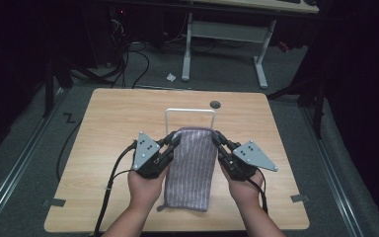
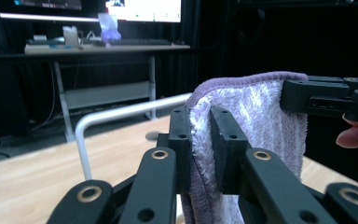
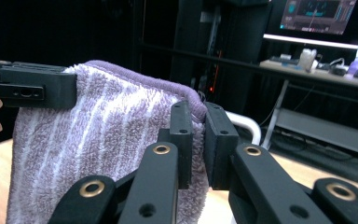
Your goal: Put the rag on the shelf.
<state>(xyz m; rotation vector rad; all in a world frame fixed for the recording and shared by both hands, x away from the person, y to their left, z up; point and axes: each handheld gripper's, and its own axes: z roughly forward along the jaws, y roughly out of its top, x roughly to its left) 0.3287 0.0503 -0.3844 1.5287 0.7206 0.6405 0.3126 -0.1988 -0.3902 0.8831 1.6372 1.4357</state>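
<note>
- Left gripper [image 1: 176, 139] pinches the towel's [image 1: 191, 165] top left corner; the towel hangs above the counter [image 1: 108, 123].
- Right gripper [image 1: 216, 138] is clamped on the other corner.
- Step, I'd say: carrying. Next calls for draping it evenly over the rack [image 1: 189, 110].

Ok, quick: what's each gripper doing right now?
Left gripper: jaws closed on the purple towel, at its top left corner.
Right gripper: jaws closed on the same towel, at its top right corner.
</note>
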